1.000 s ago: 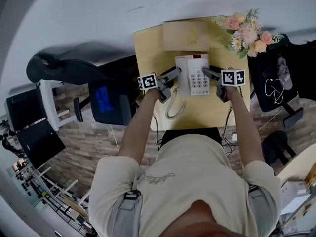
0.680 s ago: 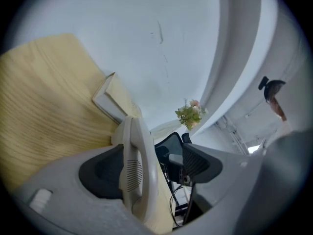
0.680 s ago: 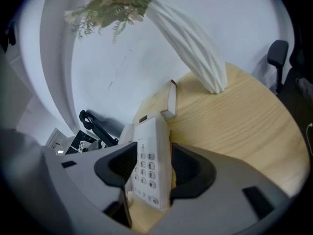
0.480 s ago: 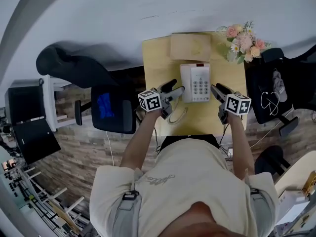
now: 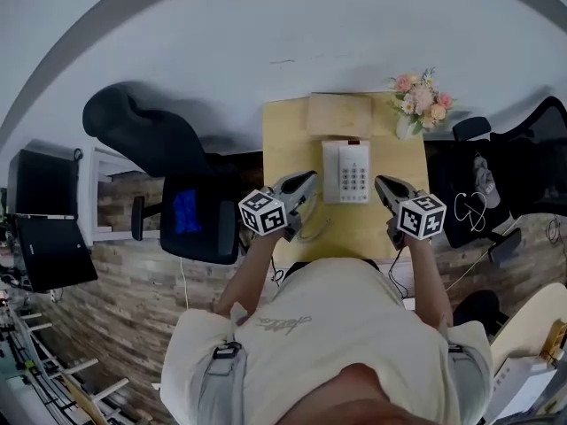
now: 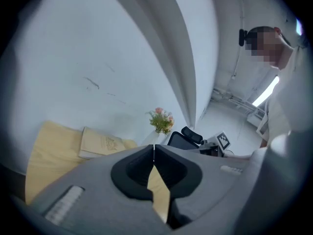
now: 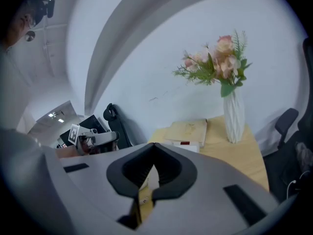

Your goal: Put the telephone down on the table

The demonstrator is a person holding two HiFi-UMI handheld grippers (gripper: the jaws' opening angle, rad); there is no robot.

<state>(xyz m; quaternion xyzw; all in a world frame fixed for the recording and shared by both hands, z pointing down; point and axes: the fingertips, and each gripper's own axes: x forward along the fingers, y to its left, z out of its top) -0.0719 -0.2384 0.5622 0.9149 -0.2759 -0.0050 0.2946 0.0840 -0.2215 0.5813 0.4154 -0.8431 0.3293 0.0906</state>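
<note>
The white telephone (image 5: pixel 347 172) lies flat on the yellow table (image 5: pixel 288 149), keypad up, and its curled cord (image 5: pixel 312 228) trails toward the near edge. My left gripper (image 5: pixel 309 178) hovers to the phone's left, raised off the table, jaws shut and empty. My right gripper (image 5: pixel 379 182) hovers to the phone's right, also shut on nothing. In the left gripper view the jaw tips (image 6: pixel 154 148) meet with only table showing below them. The right gripper view shows its tips (image 7: pixel 154 146) closed, with the phone's far end (image 7: pixel 183 144) just beyond them.
A tan book (image 5: pixel 339 113) lies at the table's back, behind the phone. A white vase of pink flowers (image 5: pixel 421 98) stands at the back right corner. Office chairs (image 5: pixel 190 204) flank the table on both sides, and a white wall rises behind it.
Both grippers left the phone's sides, rose and drew back toward me. Their jaws went from open to shut. The phone stayed on the table.
</note>
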